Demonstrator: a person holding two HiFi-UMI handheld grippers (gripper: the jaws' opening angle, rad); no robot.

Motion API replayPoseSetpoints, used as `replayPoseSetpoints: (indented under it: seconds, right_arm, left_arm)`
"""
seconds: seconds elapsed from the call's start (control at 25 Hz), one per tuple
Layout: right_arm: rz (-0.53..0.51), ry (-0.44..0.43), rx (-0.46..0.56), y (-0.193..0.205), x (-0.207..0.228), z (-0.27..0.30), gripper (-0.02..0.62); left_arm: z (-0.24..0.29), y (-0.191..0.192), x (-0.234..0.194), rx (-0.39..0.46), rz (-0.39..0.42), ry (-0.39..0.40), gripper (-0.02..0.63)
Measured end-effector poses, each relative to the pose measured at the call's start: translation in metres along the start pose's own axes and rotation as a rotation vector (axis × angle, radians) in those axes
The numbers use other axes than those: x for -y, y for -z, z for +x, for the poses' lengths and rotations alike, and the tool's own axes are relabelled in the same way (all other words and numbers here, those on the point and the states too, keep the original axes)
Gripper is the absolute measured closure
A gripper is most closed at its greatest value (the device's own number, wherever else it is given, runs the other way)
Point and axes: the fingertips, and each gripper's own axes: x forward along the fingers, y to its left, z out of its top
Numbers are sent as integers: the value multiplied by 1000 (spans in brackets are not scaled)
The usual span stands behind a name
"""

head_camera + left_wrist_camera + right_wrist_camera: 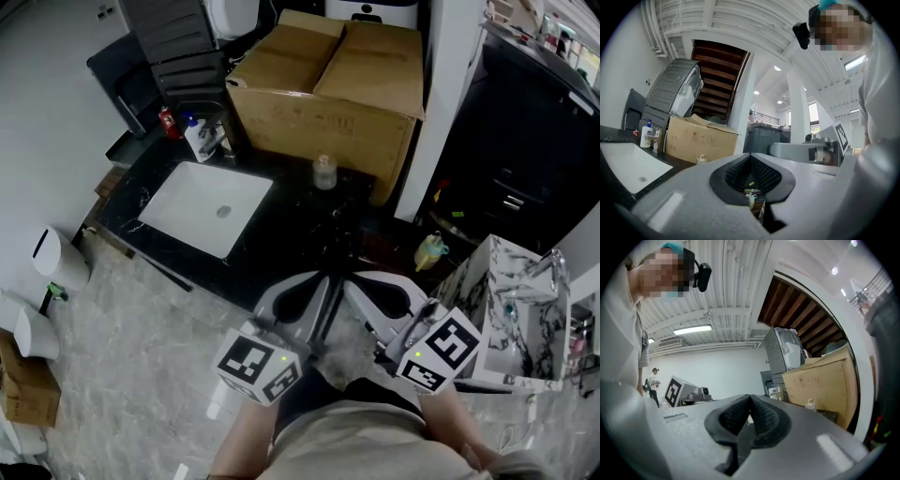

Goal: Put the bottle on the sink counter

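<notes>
Warehouse-like workshop (bare ribbed ceiling (717, 287) overhead), with a cardboard box (323, 94) on a sink counter (289, 223).

My left tool (751, 159) is pale grey with black, ridged pads. My right tool (749, 401) is coloured the same, and both carry black-and-white square markers. The counter (281, 234) is black with thin white veins, and the sink (187, 202) is plain white. The bottle (324, 172) is clear with a pale cap. The cardboard box (319, 94) is plain brown. The small can (169, 123) is red, and the soap bottle (197, 139) is white with a blue top. The floor (141, 356) is grey, marbled with white. The spray bottle (431, 251) is yellow. The marbled box (511, 281) is white with dark grey veins.
</notes>
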Motion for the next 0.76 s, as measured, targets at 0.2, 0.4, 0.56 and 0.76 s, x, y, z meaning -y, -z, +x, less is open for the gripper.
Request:
replayPoseSetpoints:
  seconds: [0.2, 0.4, 0.56, 0.76]
  right_arm:
    - [-30, -21, -11, 3, -6, -3, 592]
    - [-10, -34, -12, 4, -9, -4, 592]
    - [-8, -36, -15, 7, -11, -5, 592]
    - [-9, -25, -28, 13, -6, -11, 592]
  left_arm:
    - [-1, 6, 0, -5, -22, -2, 598]
    - [0, 13, 10, -37, -27, 43, 598]
    - [0, 15, 13, -46, -31, 45, 598]
    - [2, 20, 18, -49, -32, 62, 598]
